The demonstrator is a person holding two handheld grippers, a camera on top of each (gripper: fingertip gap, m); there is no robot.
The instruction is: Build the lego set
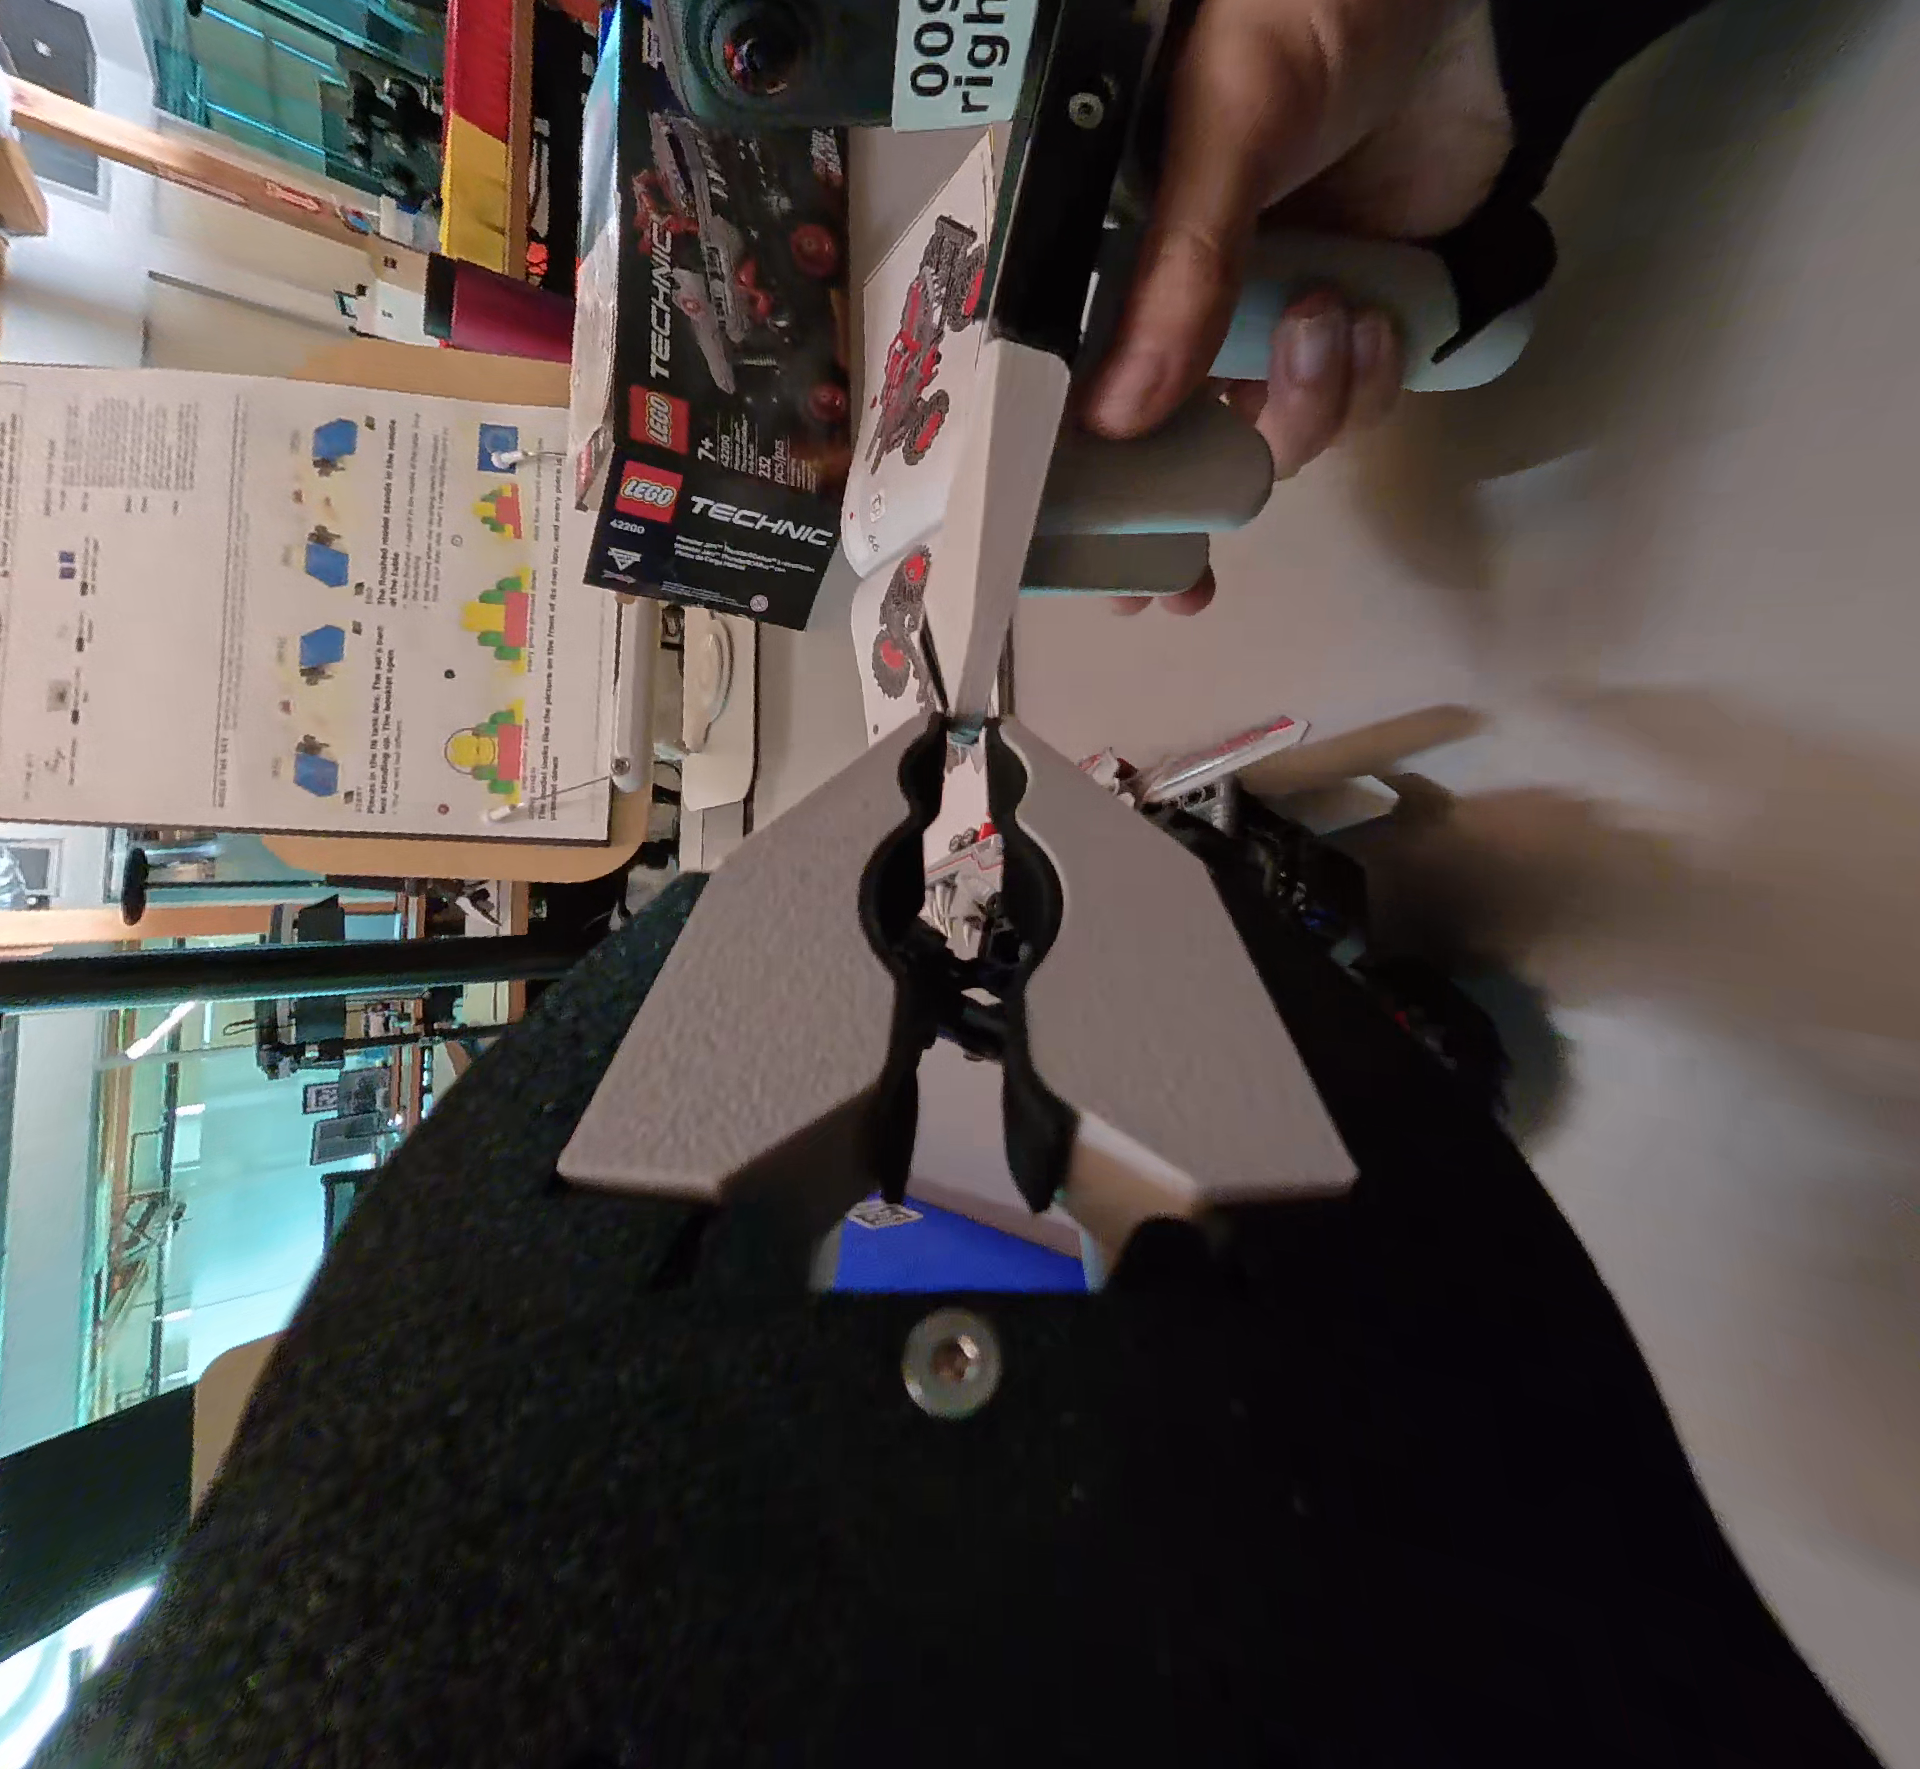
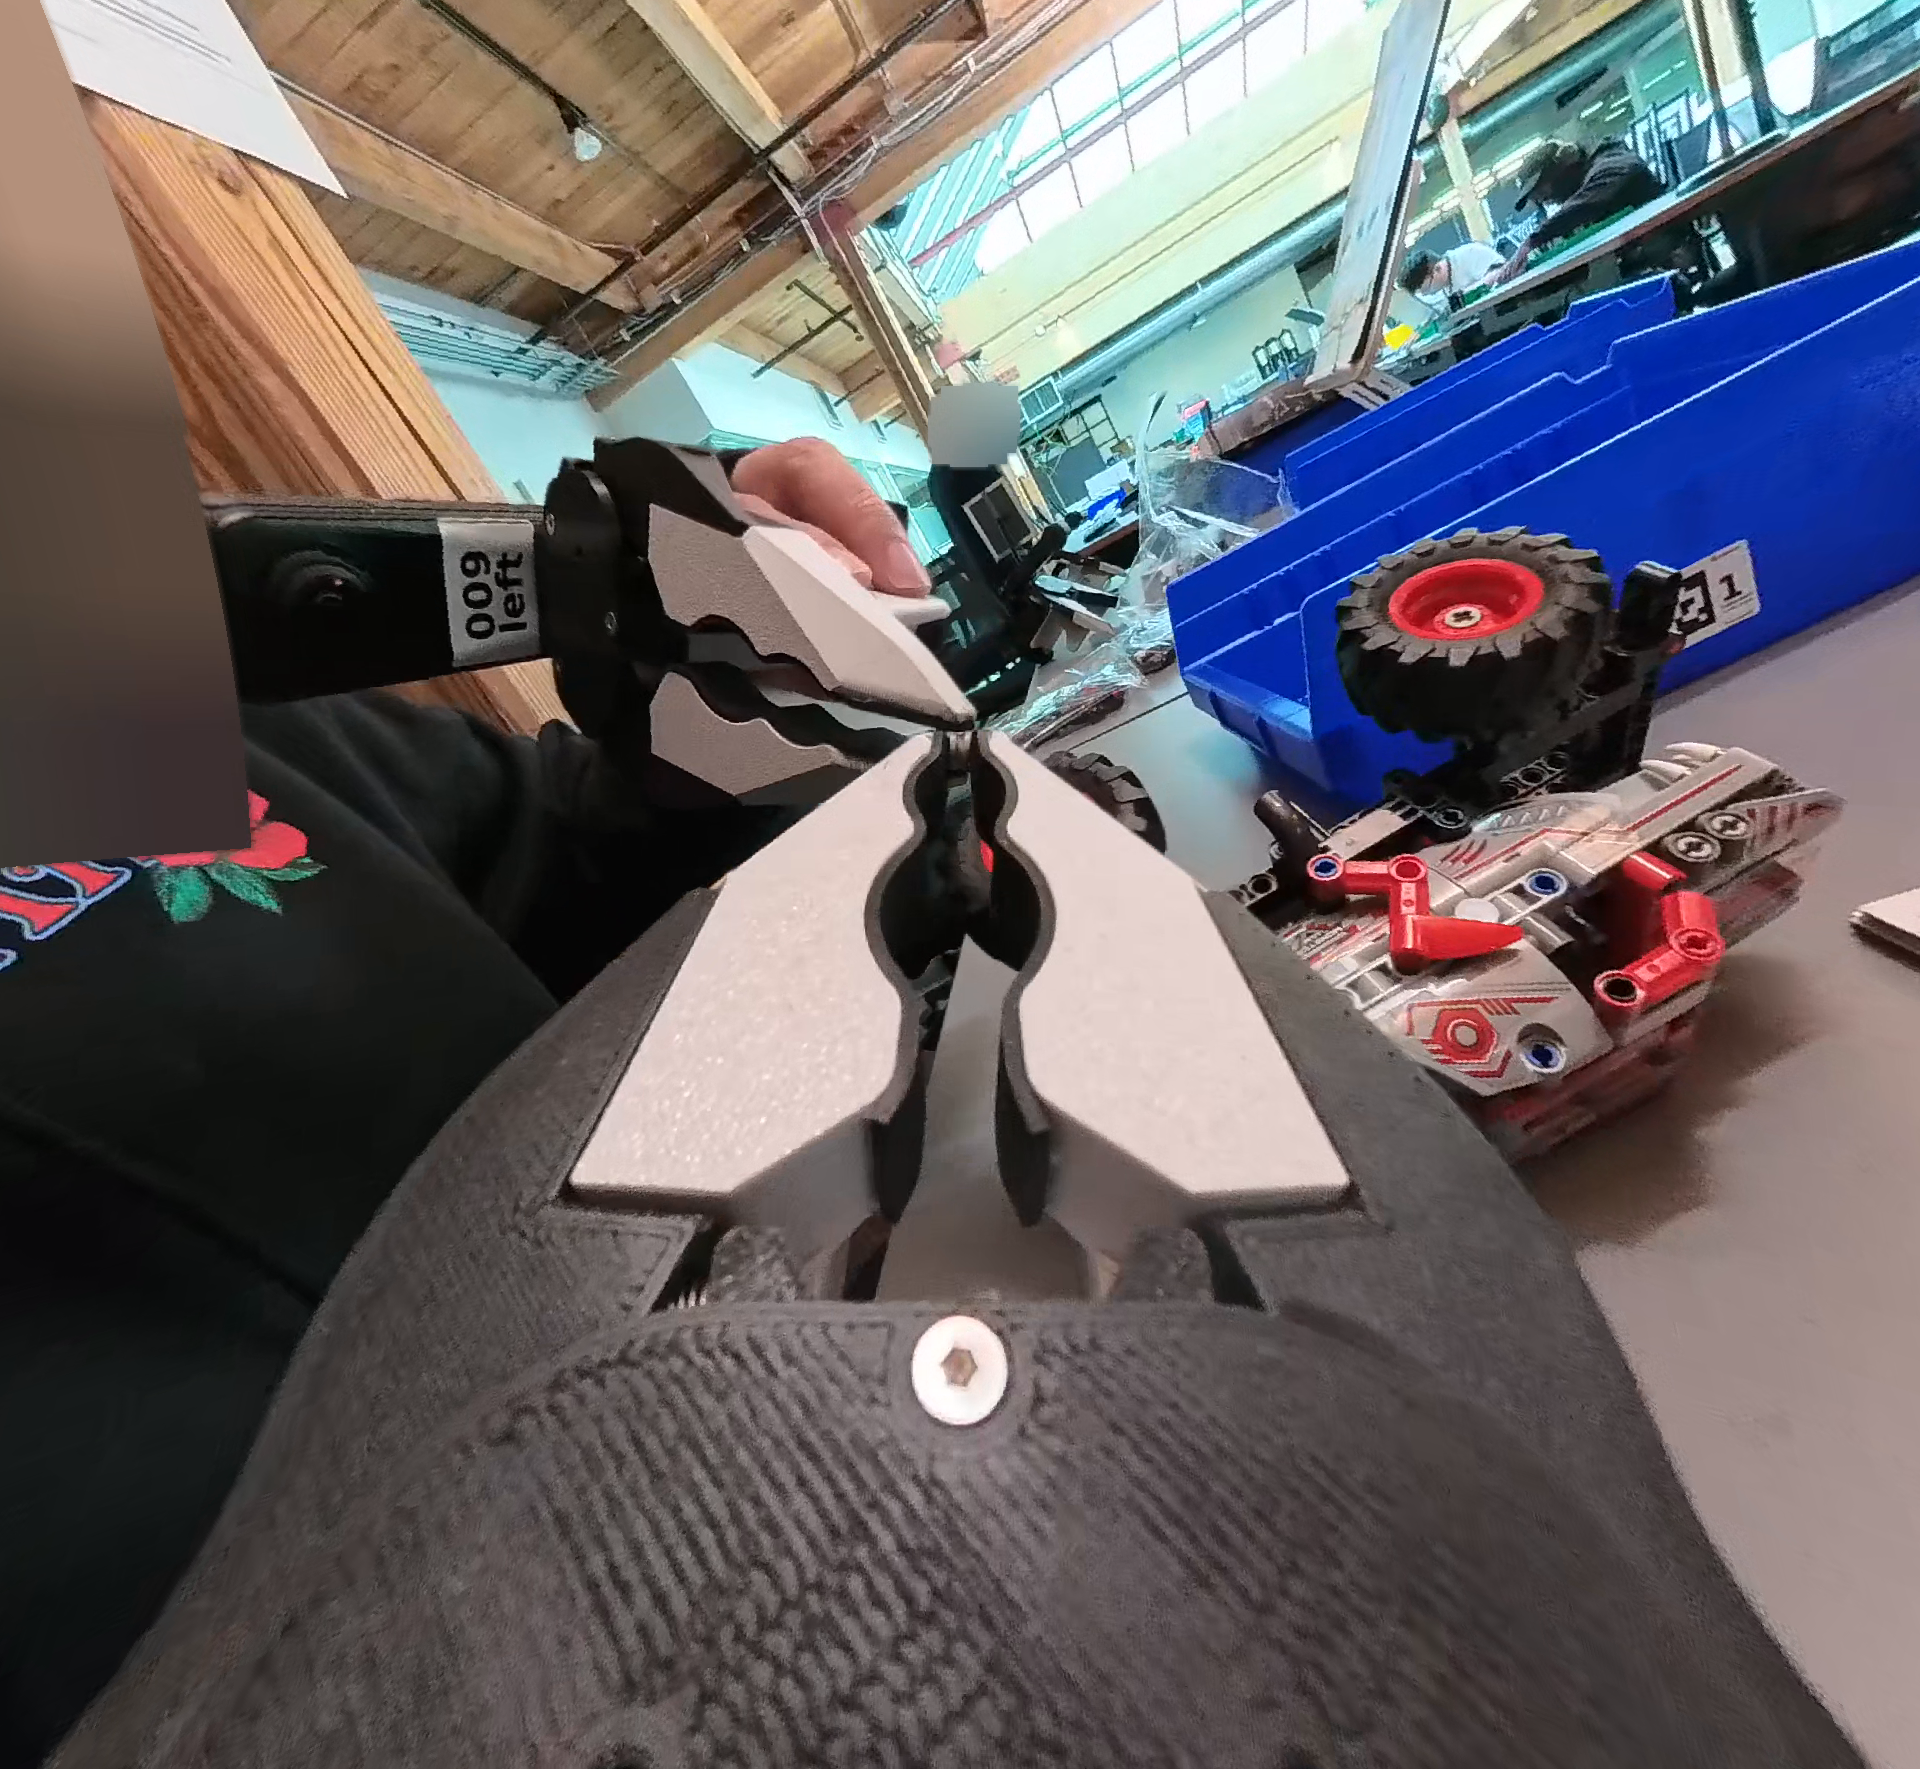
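Note:
My left gripper (image 1: 963, 740) and my right gripper (image 2: 961, 751) meet tip to tip in the air above the table, each held by a hand. In the right wrist view my right gripper is shut on a small black Lego piece (image 2: 954, 846), and the left gripper (image 2: 961, 720) comes in from the left, shut, touching that piece's top. In the left wrist view the right gripper (image 1: 966, 717) comes down from above, and a tiny pale blue-grey part (image 1: 961, 732) sits between my left tips. The silver and red truck model (image 2: 1507, 940) lies on its side on the table to the right, one black wheel with a red hub (image 2: 1470, 618) sticking up.
A blue bin (image 2: 1558, 493) stands behind the model. A loose black tyre (image 2: 1117, 800) and plastic bags (image 2: 1174, 514) lie near it. The Lego box (image 1: 717, 348), the open booklet (image 1: 914, 348) and an upright instruction sheet (image 1: 291, 597) stand across the grey table (image 2: 1766, 1304). The tips of both grippers are at nearly the same place.

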